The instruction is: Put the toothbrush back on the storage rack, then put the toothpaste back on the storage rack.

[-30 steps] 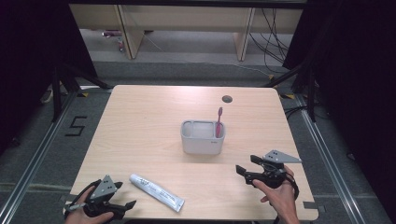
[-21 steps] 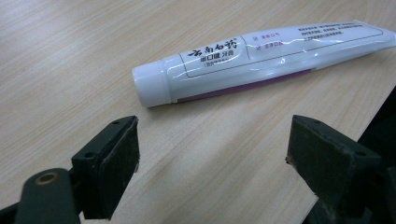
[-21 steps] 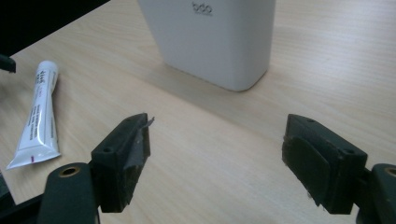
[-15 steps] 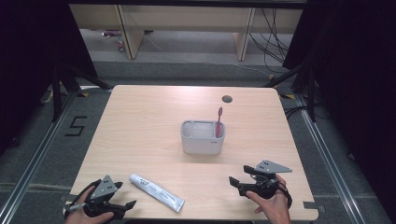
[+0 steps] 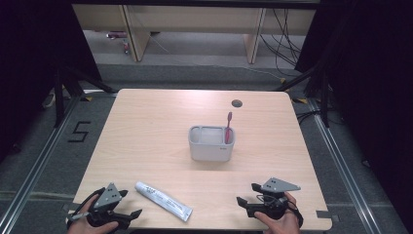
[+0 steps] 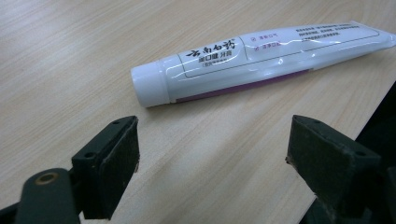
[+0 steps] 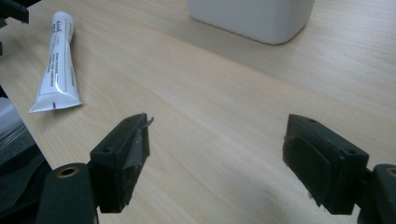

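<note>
A white toothpaste tube point(image 5: 163, 200) lies flat near the table's front edge, cap end pointing back-left. In the left gripper view the toothpaste tube point(image 6: 252, 58) lies just ahead of my open jaws. My left gripper point(image 5: 127, 204) rests at the front left corner, open and empty. A white rectangular holder point(image 5: 211, 144) stands mid-table with a red toothbrush point(image 5: 227, 126) upright in its right side. My right gripper point(image 5: 248, 194) sits at the front right, open, pointing left. The right gripper view has the holder point(image 7: 252, 18) beyond the jaws and the tube point(image 7: 57, 63) at left.
The wooden table point(image 5: 146, 131) has a round cable hole point(image 5: 236, 103) at the back right. Shelving and loose cables stand on the floor behind the table. Metal floor rails run along both sides.
My right gripper has drawn back toward the table's front edge, away from the holder. The left gripper, the tube and the holder have stayed put.
</note>
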